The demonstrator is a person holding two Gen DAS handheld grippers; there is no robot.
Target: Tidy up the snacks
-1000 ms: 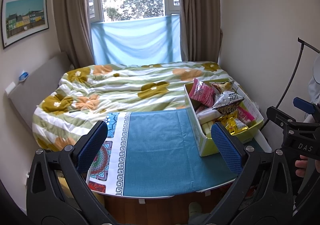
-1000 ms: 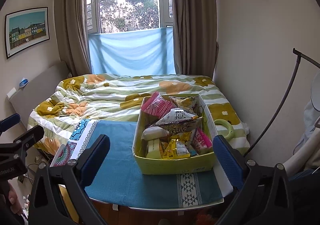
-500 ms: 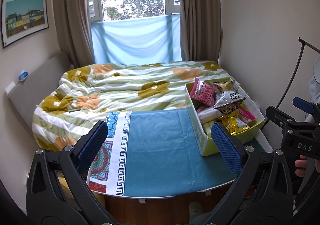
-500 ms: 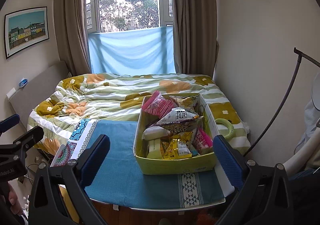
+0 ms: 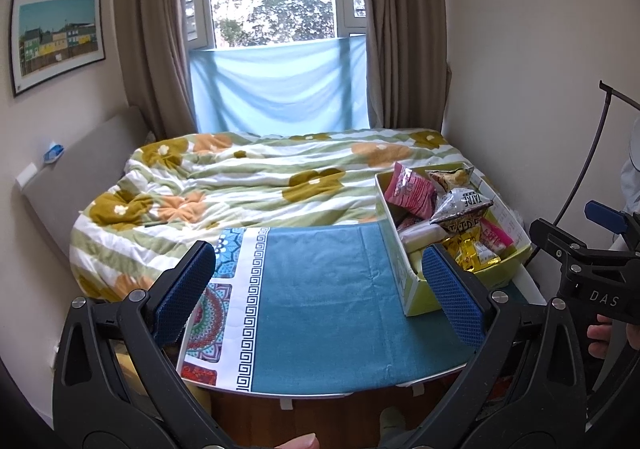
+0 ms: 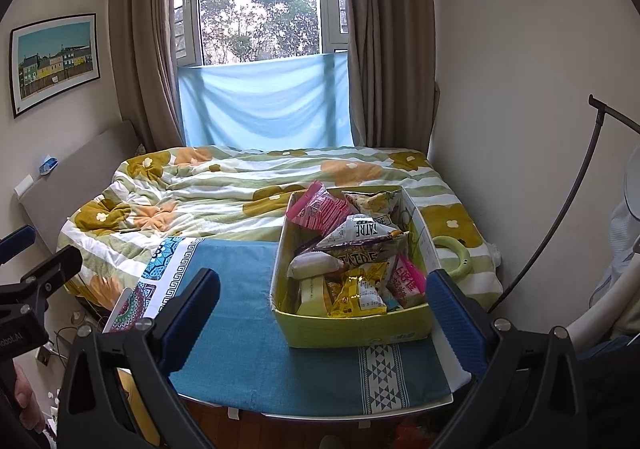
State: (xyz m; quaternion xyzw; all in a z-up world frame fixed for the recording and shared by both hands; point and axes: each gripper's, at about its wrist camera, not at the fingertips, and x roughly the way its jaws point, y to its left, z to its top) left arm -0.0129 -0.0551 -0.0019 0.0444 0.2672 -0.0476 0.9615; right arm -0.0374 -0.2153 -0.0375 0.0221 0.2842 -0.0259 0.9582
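A yellow-green box (image 6: 356, 323) heaped with snack packets (image 6: 352, 245) sits at the right end of a small table, close to its front edge, on a teal cloth (image 6: 248, 337); a pink packet (image 6: 320, 209) leans in its far left corner. The right gripper (image 6: 322, 313) hangs before the box, jaws spread wide and empty. The left gripper (image 5: 316, 291) hovers over the bare cloth, also spread and empty. A flowered quilt (image 6: 224, 189) covers the bed behind.
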